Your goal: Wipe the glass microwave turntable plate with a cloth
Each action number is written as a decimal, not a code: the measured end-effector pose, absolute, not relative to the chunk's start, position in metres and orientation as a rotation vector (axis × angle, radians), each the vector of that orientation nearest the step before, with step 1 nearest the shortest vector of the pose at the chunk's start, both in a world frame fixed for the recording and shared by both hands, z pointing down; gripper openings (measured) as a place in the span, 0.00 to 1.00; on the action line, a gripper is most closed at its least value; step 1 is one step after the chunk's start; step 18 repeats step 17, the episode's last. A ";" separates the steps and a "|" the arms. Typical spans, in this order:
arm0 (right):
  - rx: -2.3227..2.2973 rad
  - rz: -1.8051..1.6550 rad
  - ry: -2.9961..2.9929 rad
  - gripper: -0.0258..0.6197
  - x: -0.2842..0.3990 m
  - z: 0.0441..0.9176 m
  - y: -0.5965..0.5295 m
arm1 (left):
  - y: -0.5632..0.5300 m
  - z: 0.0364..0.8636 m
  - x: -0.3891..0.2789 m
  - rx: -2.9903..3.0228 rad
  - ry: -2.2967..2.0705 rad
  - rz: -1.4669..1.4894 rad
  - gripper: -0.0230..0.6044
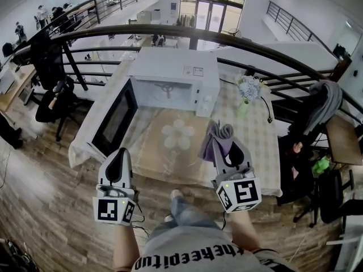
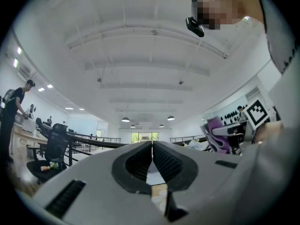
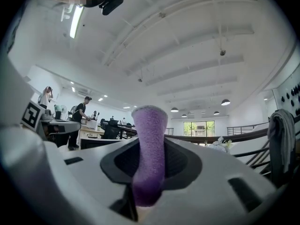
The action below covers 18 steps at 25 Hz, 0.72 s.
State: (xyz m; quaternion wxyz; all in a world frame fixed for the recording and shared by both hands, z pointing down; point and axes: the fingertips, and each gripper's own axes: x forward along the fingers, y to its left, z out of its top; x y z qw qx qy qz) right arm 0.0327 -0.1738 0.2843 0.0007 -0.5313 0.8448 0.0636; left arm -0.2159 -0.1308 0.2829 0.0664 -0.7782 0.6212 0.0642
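A white microwave (image 1: 176, 75) stands at the back of the table with its door (image 1: 116, 120) swung open to the left. Its cavity shows a hub at the centre of the floor; I cannot make out a glass turntable plate anywhere. My right gripper (image 1: 224, 143) is shut on a purple cloth (image 1: 218, 136), held above the table's front right. In the right gripper view the purple cloth (image 3: 150, 125) stands up between the jaws of the right gripper (image 3: 149, 161). My left gripper (image 1: 120, 152) hovers at the table's front left, shut, jaws touching. In its own view the left gripper (image 2: 152, 149) holds nothing.
The table (image 1: 261, 152) carries a pale cloth with large daisy prints. A small vase of flowers (image 1: 248, 89) and a black cable lie right of the microwave. A dark curved railing (image 1: 272, 52) runs behind. A chair with a grey jacket (image 1: 326, 103) stands at the right.
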 end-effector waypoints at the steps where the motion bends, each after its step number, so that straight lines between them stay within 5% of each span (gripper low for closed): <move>1: -1.667 0.198 2.652 0.21 0.032 0.284 -0.174 | -0.131 0.283 -0.217 -2.348 1.875 0.196 0.05; 18: -1.658 0.198 2.637 0.21 0.027 0.282 -0.170 | -0.126 0.291 -0.222 -2.360 1.902 0.192 0.05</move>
